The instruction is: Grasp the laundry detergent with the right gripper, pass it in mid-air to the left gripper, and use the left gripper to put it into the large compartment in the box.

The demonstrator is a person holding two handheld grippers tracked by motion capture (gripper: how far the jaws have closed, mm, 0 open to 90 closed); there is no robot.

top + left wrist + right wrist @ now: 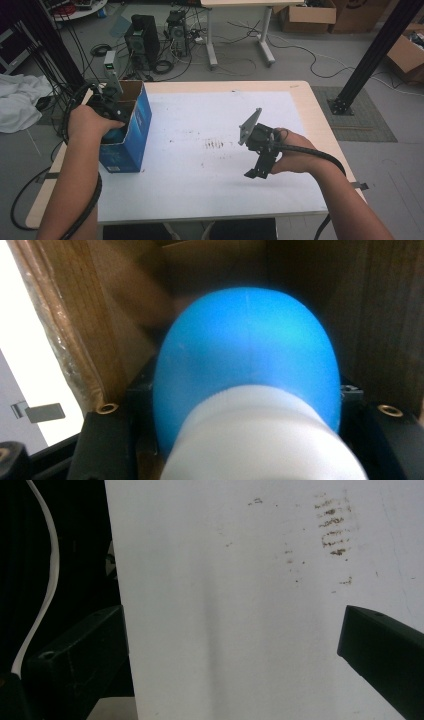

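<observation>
The left tool (107,107) is down inside the blue box (131,134), jaws gripping a blue-and-white bottle (250,380) not yet let go, while the right tool (257,165) waits wide open over the tabletop (200,165).

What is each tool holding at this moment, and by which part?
The left tool grips a blue-and-white rounded object by its sides near the white end, inside the blue box. The right tool holds nothing.
</observation>
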